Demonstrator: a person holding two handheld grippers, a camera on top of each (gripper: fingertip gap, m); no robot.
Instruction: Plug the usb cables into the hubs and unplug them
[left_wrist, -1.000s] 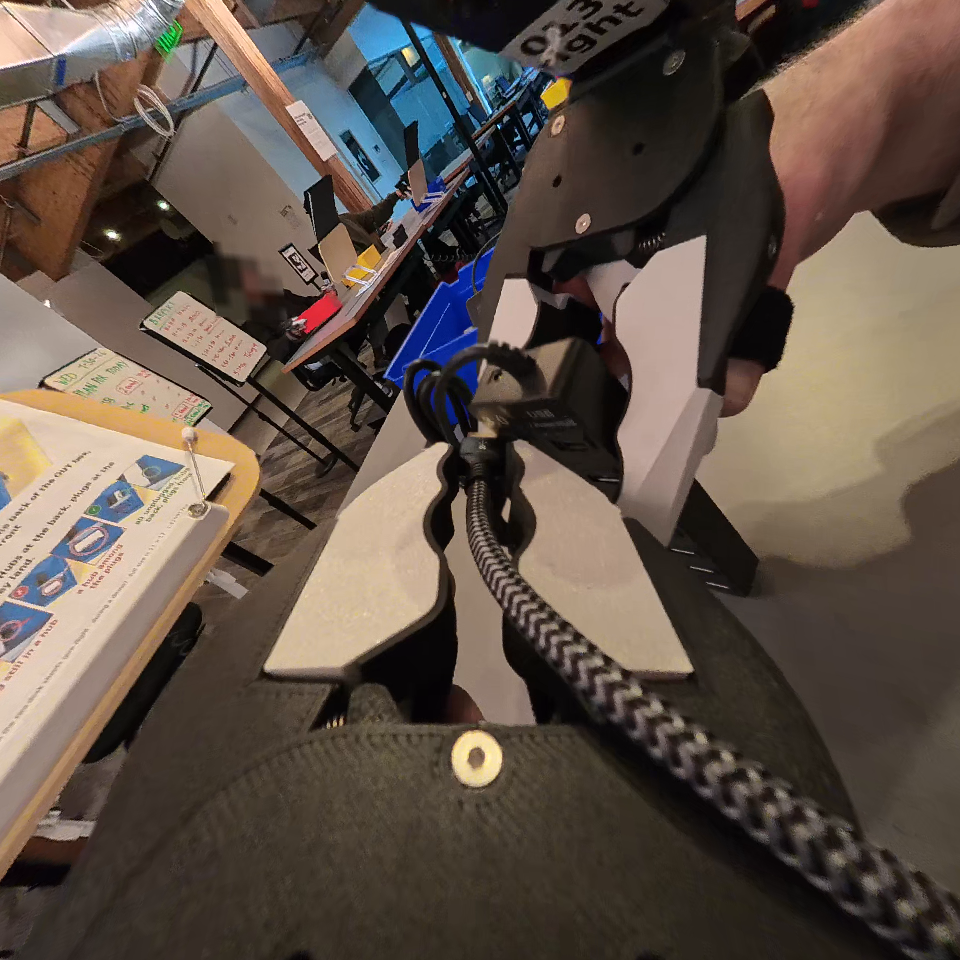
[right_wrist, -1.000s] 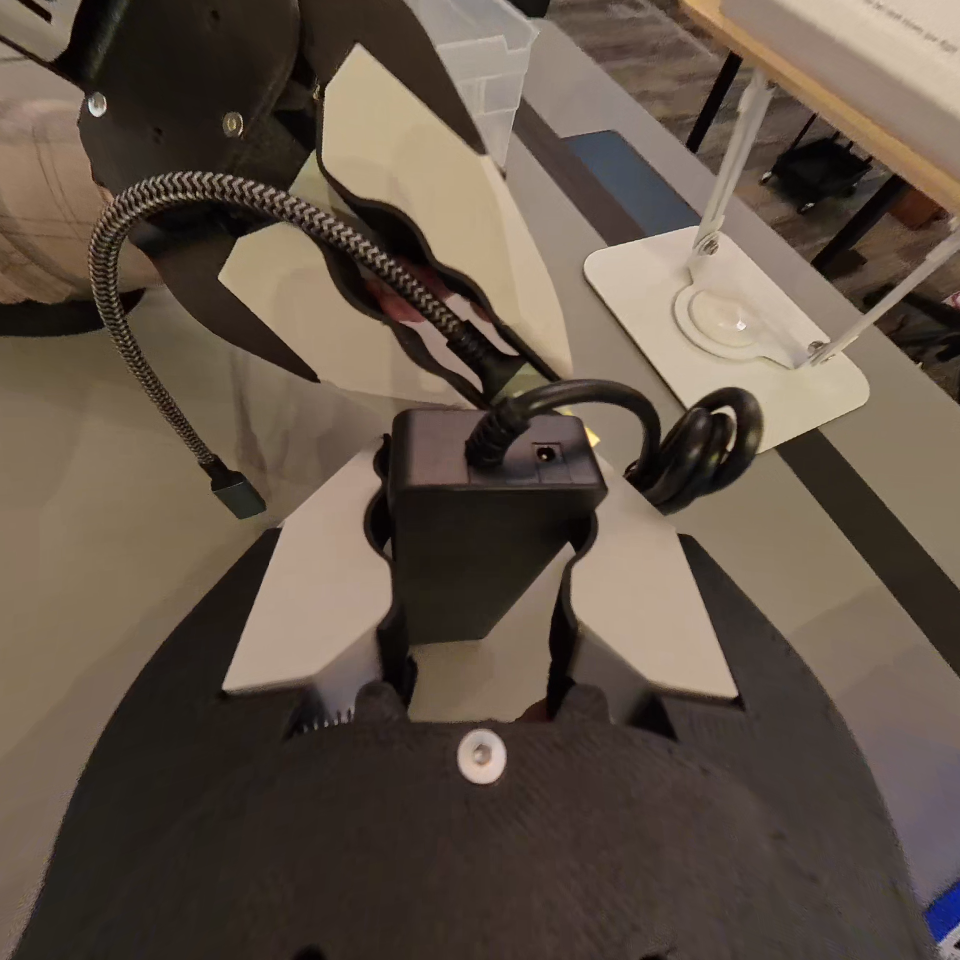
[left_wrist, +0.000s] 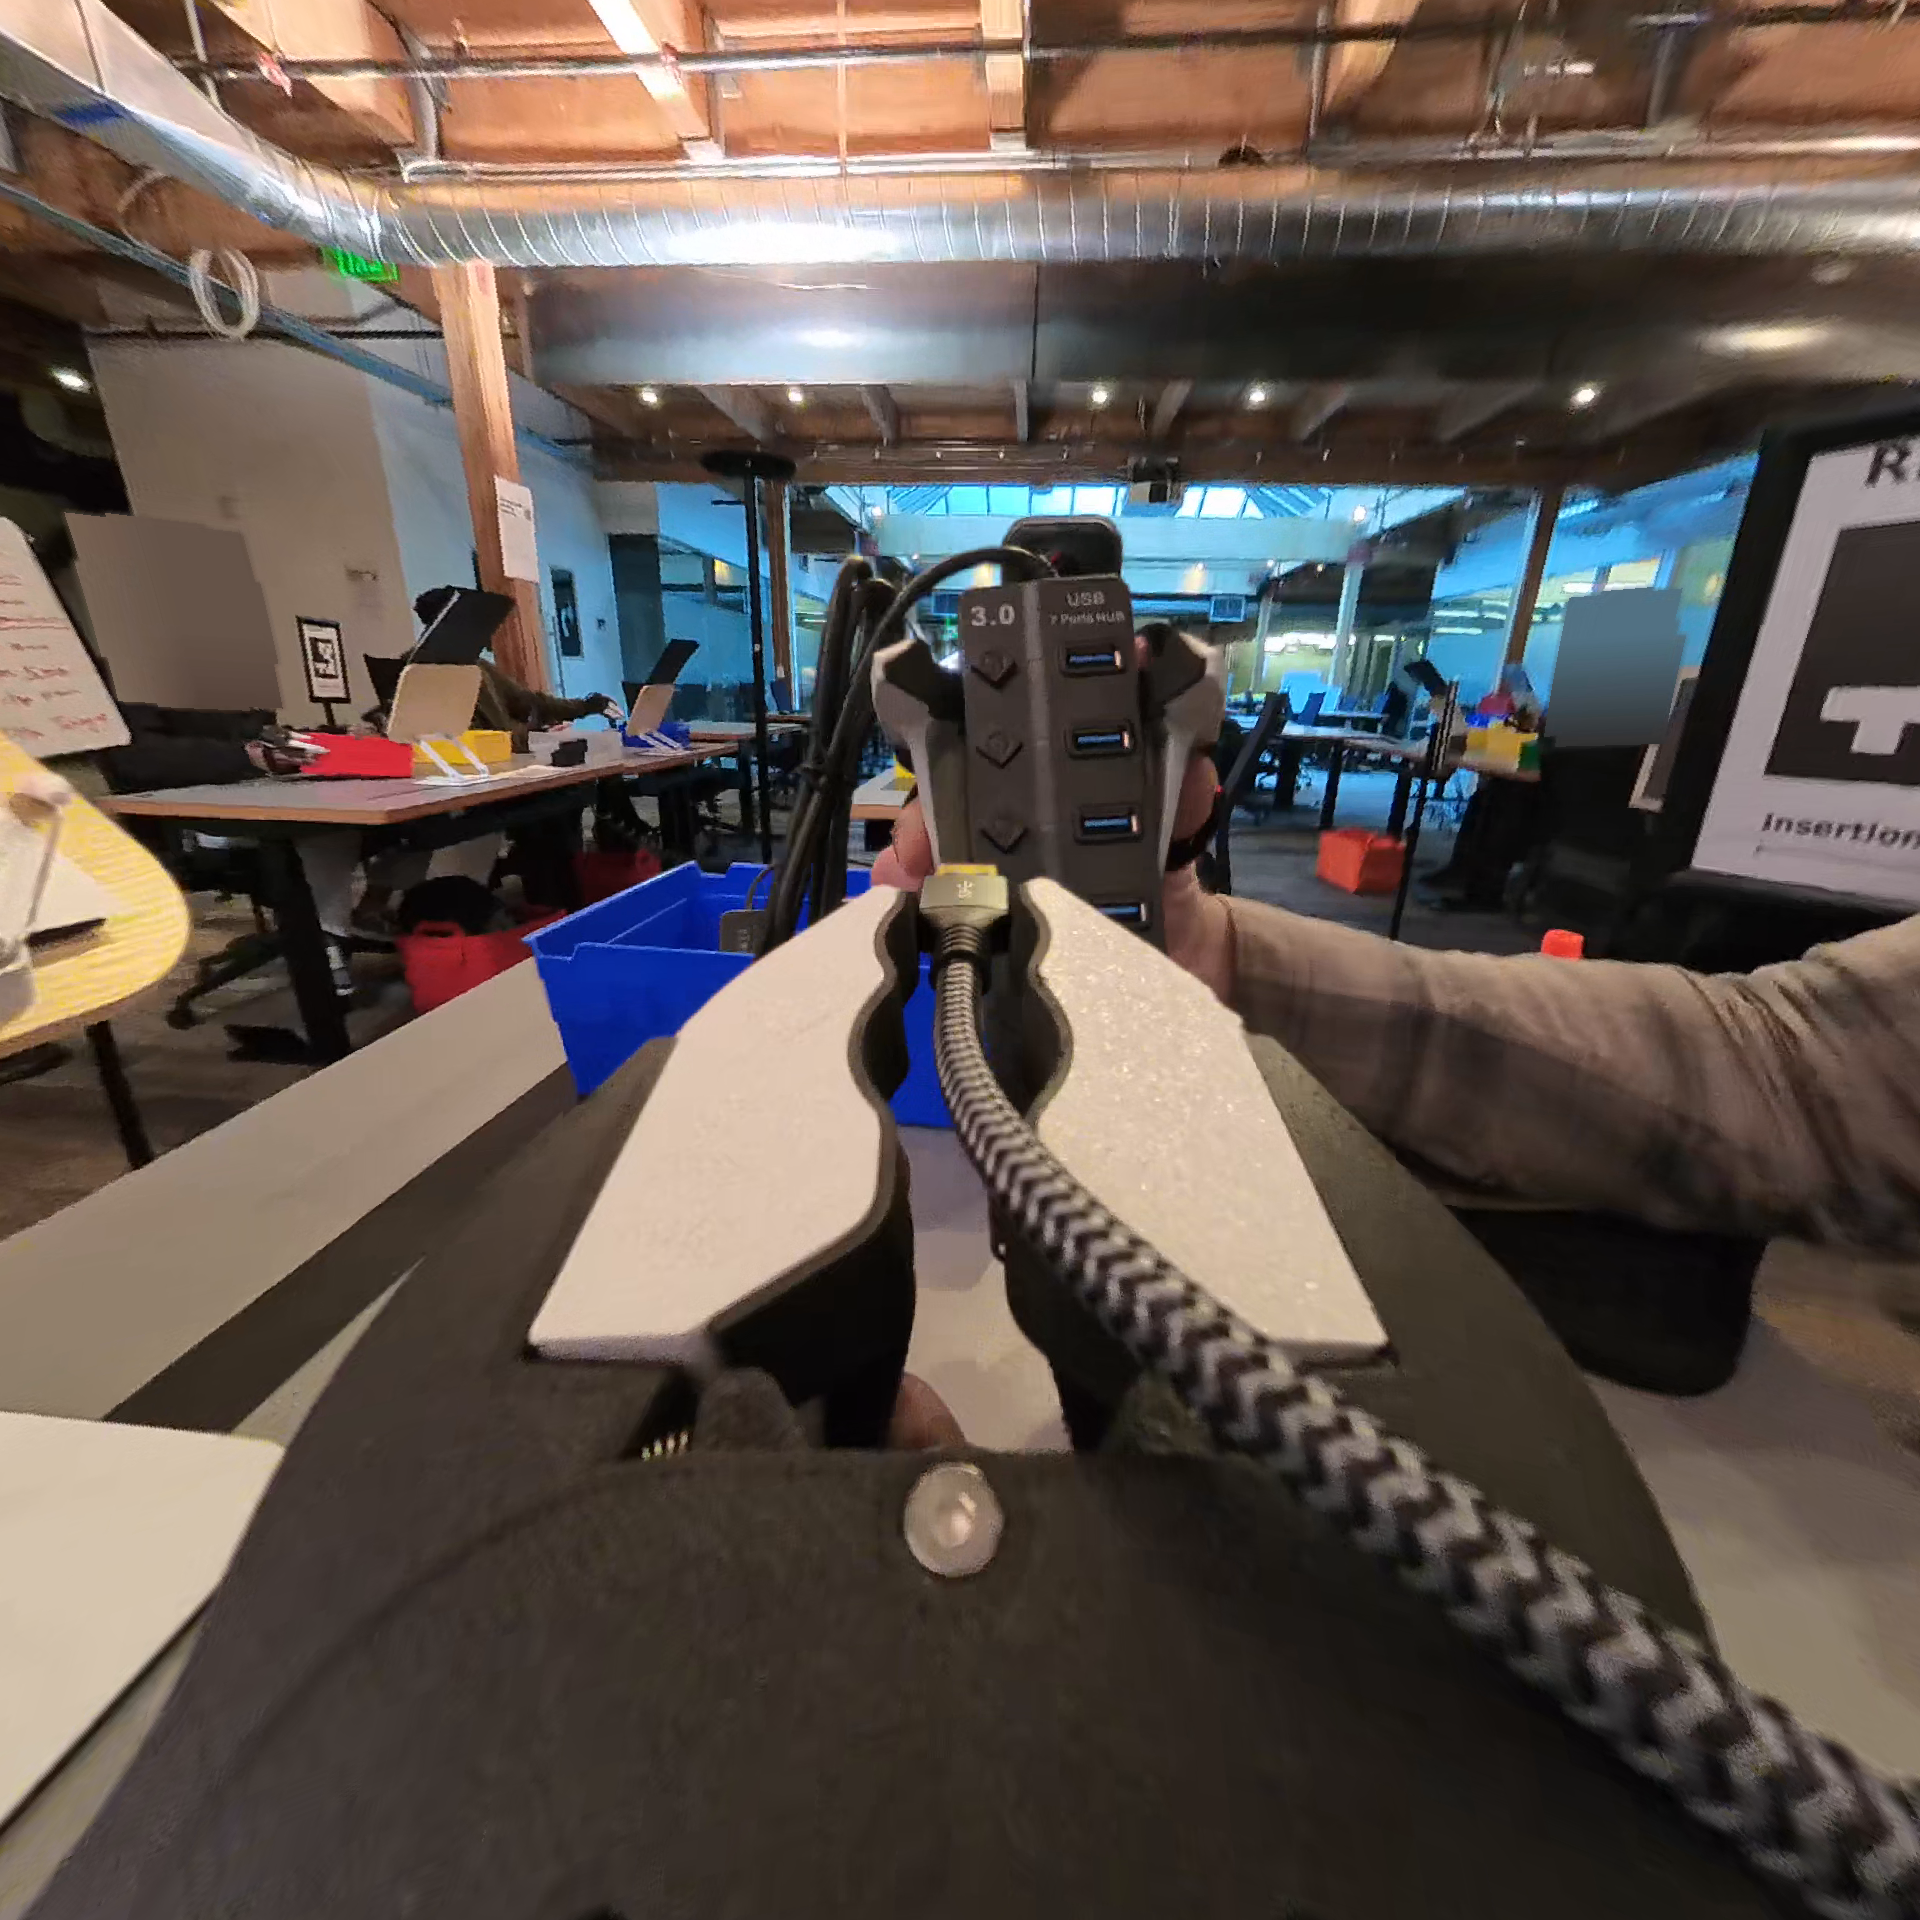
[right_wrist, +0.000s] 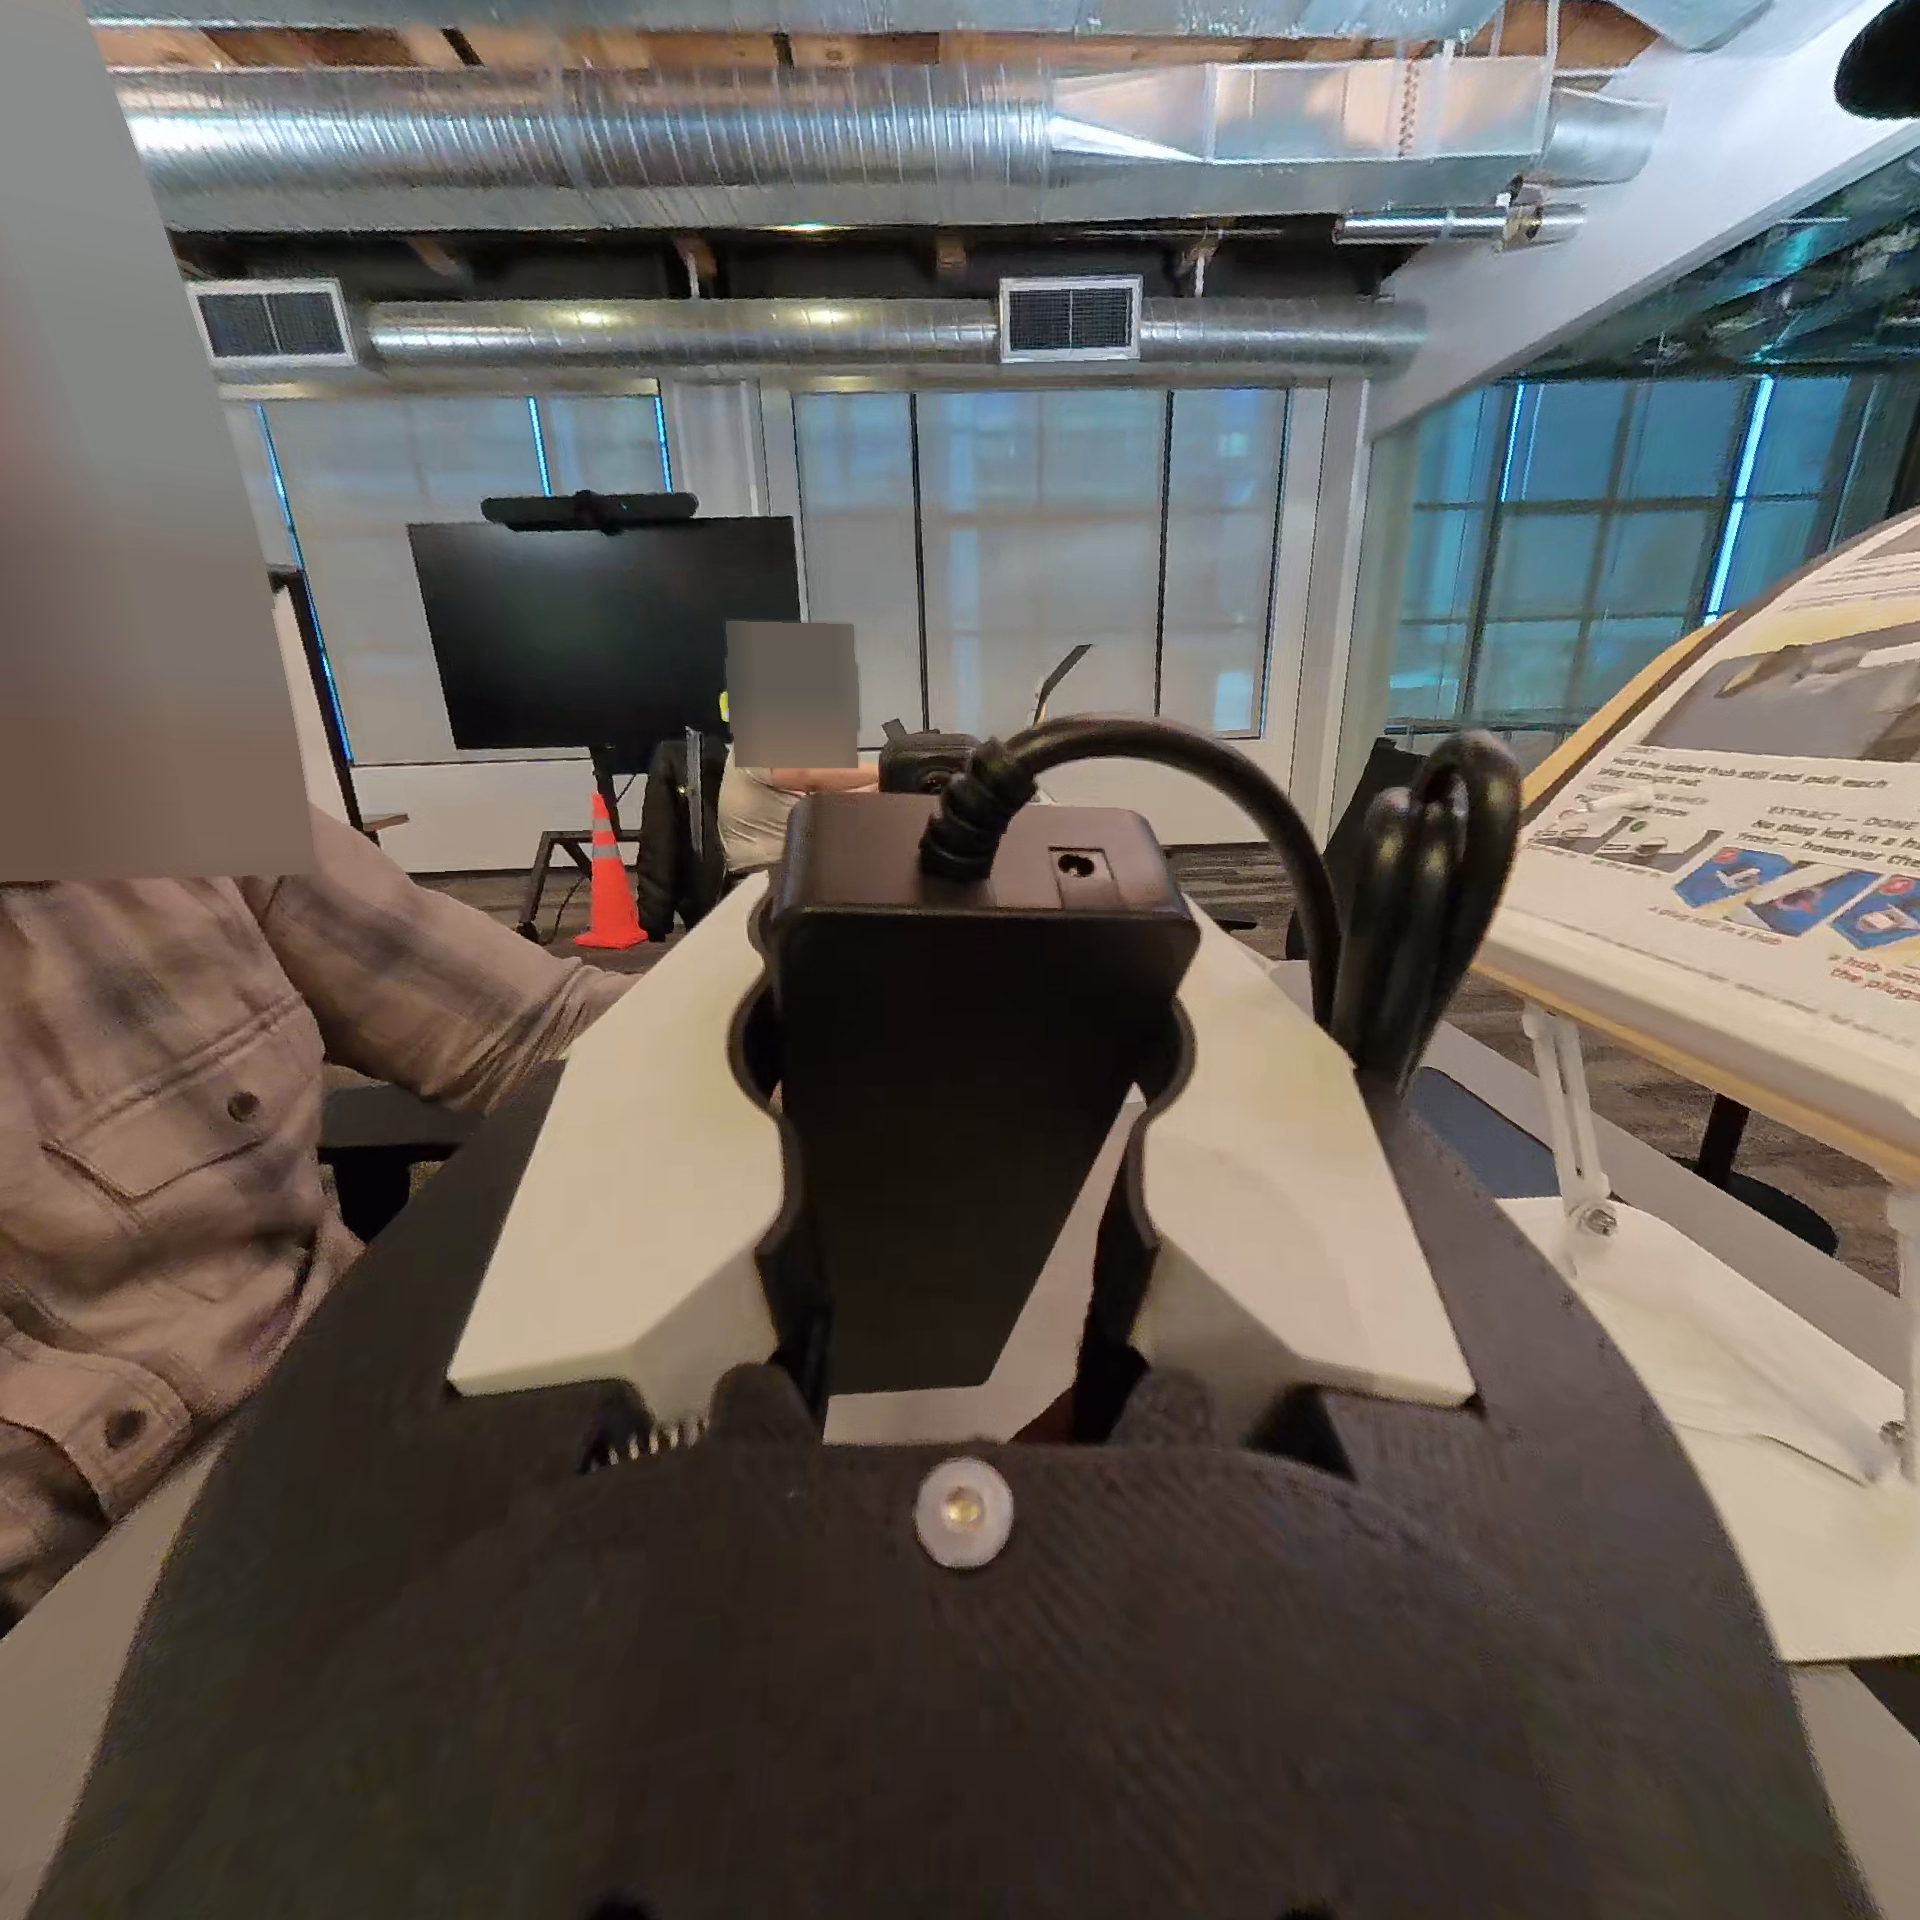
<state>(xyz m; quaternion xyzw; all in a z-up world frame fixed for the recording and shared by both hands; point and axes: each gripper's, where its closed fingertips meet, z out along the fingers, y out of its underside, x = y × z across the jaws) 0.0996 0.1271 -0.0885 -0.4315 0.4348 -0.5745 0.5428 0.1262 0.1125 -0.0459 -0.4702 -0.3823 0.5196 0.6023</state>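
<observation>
Left hand-held gripper (left_wrist: 961, 914): closed on the braided usb cable (left_wrist: 1143, 1288) just behind its plug (left_wrist: 964, 891), the plug pointing straight ahead.
Hub (left_wrist: 1049, 748): held upright directly ahead of the plug, long axis vertical, its ports (left_wrist: 1099, 740) stacked in a column on the facing side.
Alignment: the plug tip is seen against the hub's lower left part, left of the port column; a small shift rightward is judged necessary.
Right hand-held gripper (right_wrist: 966, 1049): clamped on the hub's sides, its own black cord (right_wrist: 1226, 769) looping off the top.
Room: both are raised above the tabletop (left_wrist: 260, 1174); open air surrounds them.
</observation>
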